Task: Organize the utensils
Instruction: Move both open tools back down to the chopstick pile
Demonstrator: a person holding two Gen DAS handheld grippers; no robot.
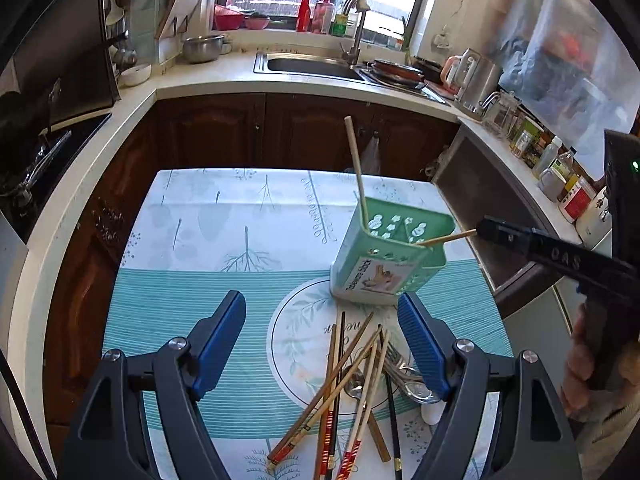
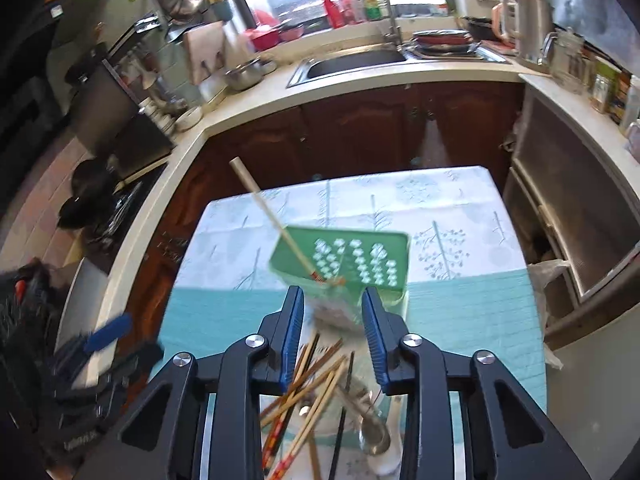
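- Seen from the left wrist, the job looks early: two chopsticks are in the green holder point(image 1: 384, 264), and the rest lie on the desk point(image 1: 180, 280).
- One stick point(image 1: 356, 168) stands steeply at the holder's far corner. A second stick point(image 1: 448, 238) leans out over the near rim, its free end meeting the tip of the right hand-held gripper point(image 1: 486, 227).
- The pile point(image 1: 348, 392) lies just in front of the holder, crossed and overlapping. I count about seven chopsticks, some light with red bands and two dark, so the number is not firm.
- Among them are at least two metal spoons point(image 1: 420, 392), one fork point(image 1: 400, 362) and a white piece I cannot name.
- The left hand-held gripper point(image 1: 322, 344) is spread wide above the pile and holds nothing.
- From the right wrist the picture is blurred, though there is still one holder with the steep stick inside.
- The right hand-held gripper's pads stand partly apart, with a gap far wider than a stick. They do not appear to pinch the second stick, which shows only as a smear at the rim.
- Still to do, by my reading — the whole pile.
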